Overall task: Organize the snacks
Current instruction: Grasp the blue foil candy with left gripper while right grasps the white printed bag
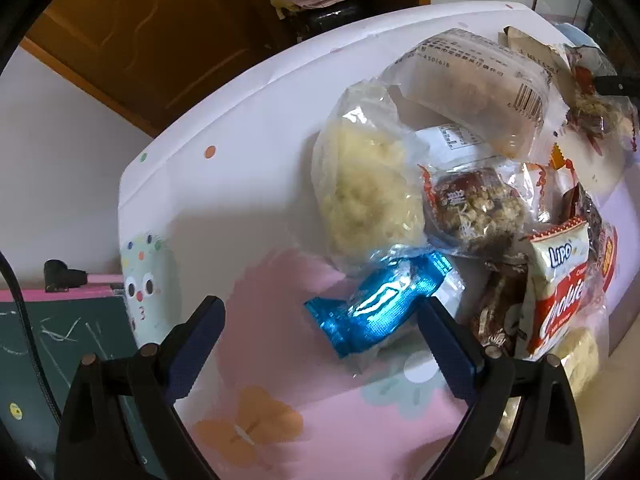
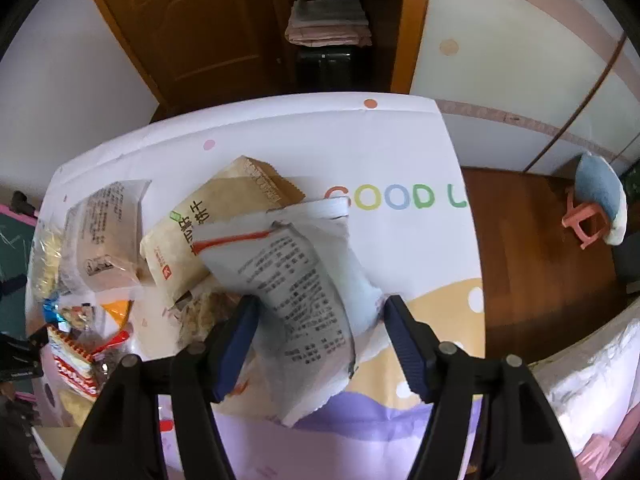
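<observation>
A heap of snack packets lies on a white printed table (image 1: 248,128). In the left wrist view my left gripper (image 1: 320,316) is open, its jaws on either side of a blue foil packet (image 1: 376,308) that lies on the table. Behind it are a clear bag of pale shreds (image 1: 368,192), a nut bar in clear wrap (image 1: 472,204) and a red-and-white Lipo cookie packet (image 1: 560,292). In the right wrist view my right gripper (image 2: 320,320) is open around a white packet with black print (image 2: 304,296), which lies between the jaws. A tan packet (image 2: 216,232) lies behind it.
A large clear-wrapped pastry pack (image 1: 480,76) lies at the back of the heap. A chalkboard (image 1: 60,360) stands left of the table. A wooden wardrobe (image 2: 240,20) stands behind, a pink stool with a blue cushion (image 2: 596,208) on the wooden floor to the right.
</observation>
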{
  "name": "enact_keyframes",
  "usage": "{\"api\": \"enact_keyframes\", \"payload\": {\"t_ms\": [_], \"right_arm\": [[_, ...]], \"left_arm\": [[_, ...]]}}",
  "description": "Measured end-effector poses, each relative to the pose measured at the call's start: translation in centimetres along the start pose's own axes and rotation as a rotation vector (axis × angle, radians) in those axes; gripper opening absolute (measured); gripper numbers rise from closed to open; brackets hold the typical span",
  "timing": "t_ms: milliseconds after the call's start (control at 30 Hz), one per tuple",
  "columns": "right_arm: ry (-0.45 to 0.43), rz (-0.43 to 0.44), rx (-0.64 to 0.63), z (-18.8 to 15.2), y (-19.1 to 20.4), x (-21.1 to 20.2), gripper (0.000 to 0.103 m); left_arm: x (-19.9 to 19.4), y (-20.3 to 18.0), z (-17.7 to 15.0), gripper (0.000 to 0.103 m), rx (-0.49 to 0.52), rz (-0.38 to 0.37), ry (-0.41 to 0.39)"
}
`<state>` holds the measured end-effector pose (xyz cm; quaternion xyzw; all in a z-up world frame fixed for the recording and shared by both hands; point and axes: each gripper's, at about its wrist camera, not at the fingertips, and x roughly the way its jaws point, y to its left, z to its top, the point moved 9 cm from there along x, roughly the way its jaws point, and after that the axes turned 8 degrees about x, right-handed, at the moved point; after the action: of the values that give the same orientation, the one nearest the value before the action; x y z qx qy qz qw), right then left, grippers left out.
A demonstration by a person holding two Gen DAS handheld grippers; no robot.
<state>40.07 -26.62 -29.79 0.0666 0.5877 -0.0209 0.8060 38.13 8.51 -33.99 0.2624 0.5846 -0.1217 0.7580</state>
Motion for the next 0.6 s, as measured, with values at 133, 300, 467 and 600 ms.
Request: {"api": "enact_keyframes", "payload": {"t_ms": [133, 300, 467, 600], "right_arm": [[-0.011, -0.017, -0.026, -0.1, 0.8, 0.1, 0.075], [-0.015, -0.041, -0.046, -0.2, 1.2, 0.2, 0.078], [-0.010, -0.051, -0.040, -0.1, 1.3, 0.5, 0.081], [-0.005, -0.052, -0.015, 0.2, 1.2, 1.2, 0.084]], "left_arm": [[0.8, 0.0, 0.6, 0.097, 0.018, -0.005, -0.011], [1.4, -1.1, 0.8, 0.097, 0.047, -0.024, 0.002], [1.4, -1.9, 0.7, 0.094, 0.071, -0.026, 0.011], [1.1, -2.6, 0.4, 0.074, 0.050, -0.078, 0.021]]}}
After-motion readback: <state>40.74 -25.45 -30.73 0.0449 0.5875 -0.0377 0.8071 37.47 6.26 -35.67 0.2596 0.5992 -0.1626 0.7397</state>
